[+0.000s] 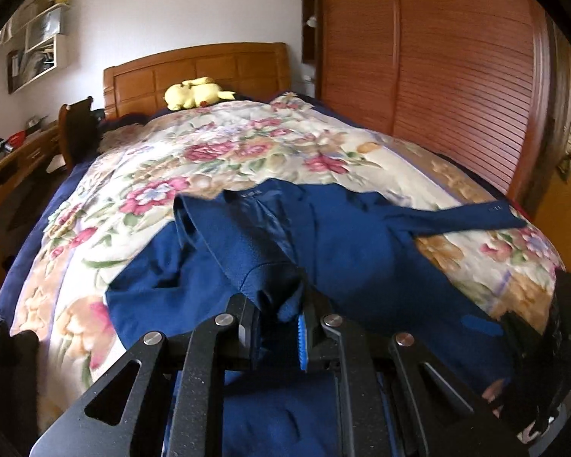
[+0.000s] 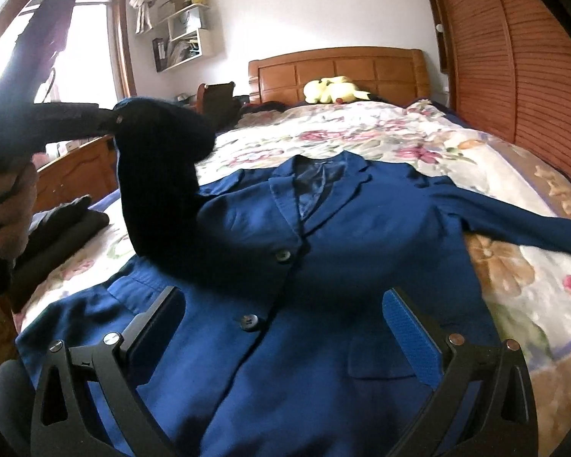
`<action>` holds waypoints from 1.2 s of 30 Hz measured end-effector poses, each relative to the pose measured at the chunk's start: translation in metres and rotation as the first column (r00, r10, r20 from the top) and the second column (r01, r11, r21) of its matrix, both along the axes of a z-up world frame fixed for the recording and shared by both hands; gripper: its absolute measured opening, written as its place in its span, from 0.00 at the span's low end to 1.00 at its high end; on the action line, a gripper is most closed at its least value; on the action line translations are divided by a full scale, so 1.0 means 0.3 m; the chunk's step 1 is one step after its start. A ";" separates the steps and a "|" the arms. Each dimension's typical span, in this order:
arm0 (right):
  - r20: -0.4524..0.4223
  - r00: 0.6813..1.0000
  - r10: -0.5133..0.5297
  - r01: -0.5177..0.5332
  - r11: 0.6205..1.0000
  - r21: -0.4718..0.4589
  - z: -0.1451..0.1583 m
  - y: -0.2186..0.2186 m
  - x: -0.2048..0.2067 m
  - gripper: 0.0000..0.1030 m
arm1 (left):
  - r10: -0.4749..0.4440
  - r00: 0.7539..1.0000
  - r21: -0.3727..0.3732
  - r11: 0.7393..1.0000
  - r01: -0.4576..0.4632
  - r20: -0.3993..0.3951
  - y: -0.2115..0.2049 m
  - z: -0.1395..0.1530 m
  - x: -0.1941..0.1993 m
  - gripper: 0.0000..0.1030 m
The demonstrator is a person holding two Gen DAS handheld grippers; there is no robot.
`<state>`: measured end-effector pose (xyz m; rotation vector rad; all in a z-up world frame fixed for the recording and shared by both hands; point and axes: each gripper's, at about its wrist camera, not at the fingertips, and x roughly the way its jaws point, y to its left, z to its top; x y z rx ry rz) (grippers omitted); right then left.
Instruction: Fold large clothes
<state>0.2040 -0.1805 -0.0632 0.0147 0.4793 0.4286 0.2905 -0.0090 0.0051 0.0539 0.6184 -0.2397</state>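
My left gripper [image 1: 281, 316] is pinched on the cuff end of the blue jacket's [image 2: 323, 236] sleeve [image 1: 243, 243], and the cloth bunches up between its pressed-together jaws. In the right wrist view that sleeve rises off the bed [image 2: 361, 129] as a dark arch from the jacket's shoulder toward my left hand [image 2: 11, 205], which shows at the left edge wrapped round the handle. My right gripper [image 2: 281, 327] is spread wide with nothing between its jaws, hovering over the lower front of the jacket, one jaw on each side of the buttoned front. The jacket lies face up on the flowered quilt [image 1: 217, 144], collar toward the headboard [image 2: 338, 72], its two dark buttons [image 2: 283, 256] done up, and its other sleeve [image 2: 521, 224] stretched flat out toward the wardrobe [image 2: 514, 57] side. A dark folded garment [image 2: 64, 217] sits on the quilt just beside the jacket's raised-sleeve side. A yellow plush toy [image 1: 196, 93] lies by the headboard, well apart from the jacket. On the wall there is an open shelf box [image 2: 186, 34] with books and small things standing in its compartments; they are too small for me to tell what they are. A wooden table [image 1: 15, 160] stands beside the bed with a few blurred objects on top.
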 end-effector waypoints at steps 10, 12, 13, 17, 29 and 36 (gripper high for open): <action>0.010 1.000 0.016 -0.016 1.000 -0.002 0.001 0.015 -0.027 1.00 | 0.051 0.998 -0.001 0.999 -0.051 -0.041 0.028 -0.071 -0.152 0.38; 0.012 1.000 0.025 -0.025 1.000 -0.006 0.002 0.018 -0.026 1.00 | 0.069 0.997 0.017 0.998 -0.068 -0.032 0.051 -0.084 -0.196 0.39; 0.012 1.000 0.027 -0.027 1.000 -0.009 0.002 0.021 -0.028 1.00 | 0.071 0.997 0.019 0.997 -0.071 -0.029 0.061 -0.093 -0.217 0.39; 0.005 0.999 0.039 -0.039 0.999 -0.014 0.006 0.035 -0.016 1.00 | 0.088 0.996 -0.011 0.996 -0.088 -0.033 0.128 -0.131 -0.301 0.62; -0.003 0.993 0.116 -0.116 0.992 -0.051 0.008 0.138 0.022 1.00 | 0.232 0.973 -0.013 0.973 -0.232 -0.012 0.329 -0.207 -0.503 0.70; -0.009 0.981 0.195 -0.195 0.978 -0.071 0.043 0.236 0.068 0.99 | 0.291 0.957 -0.005 0.957 -0.291 -0.012 0.401 -0.225 -0.583 0.70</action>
